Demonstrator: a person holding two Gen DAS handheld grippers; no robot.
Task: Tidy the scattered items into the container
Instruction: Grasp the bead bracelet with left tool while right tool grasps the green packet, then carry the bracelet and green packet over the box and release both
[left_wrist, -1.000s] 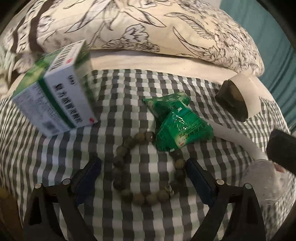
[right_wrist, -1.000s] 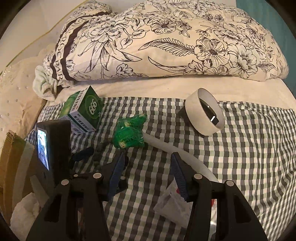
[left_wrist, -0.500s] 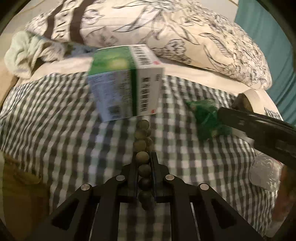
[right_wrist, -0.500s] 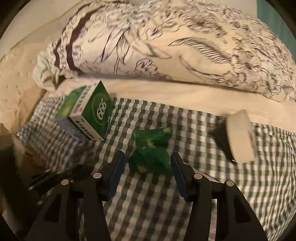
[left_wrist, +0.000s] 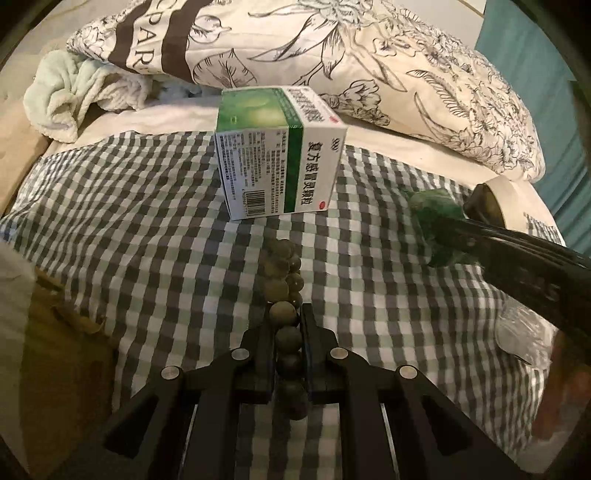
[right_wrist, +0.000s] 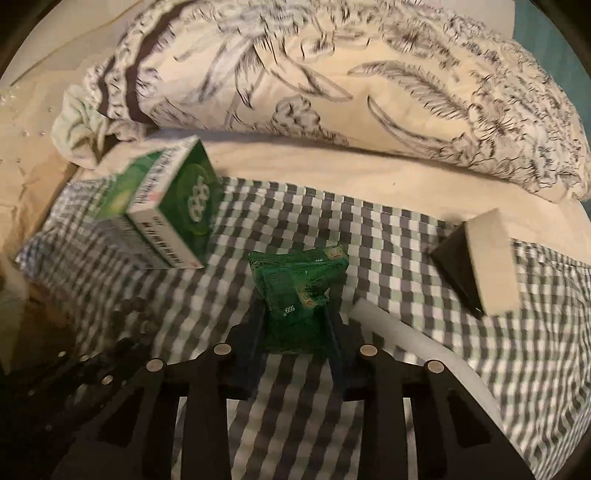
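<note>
A bed covered with a grey, green and white checked cloth (left_wrist: 147, 229), seen from two hand-held tongs. A green and white medicine box (left_wrist: 280, 155) stands on the cloth near its far edge and serves as the reference point here.

The left gripper (left_wrist: 288, 332) has its two black jaws drawn almost together, clamped on a string of dull green beads (left_wrist: 282, 280). The beads run in a line from between the jaws toward the box, ending just short of its near side.

To the right of the box lies a green foil packet (right_wrist: 299, 291). The right gripper (right_wrist: 295, 325) straddles it: its jaws are closing with the packet between them, and the blue pads sit against the packet's lower sides.

Further right of the box, beyond the packet, a roll of pale tape (right_wrist: 480, 258) stands on edge on the cloth. A white strip (right_wrist: 406, 339) lies on the cloth between the packet and the roll.

Behind the box, a cream pillow with black flower drawings (left_wrist: 369, 62) lies across the bed. A pale green towel (left_wrist: 70, 96) is bunched to the left of the box, beside the pillow.
</note>
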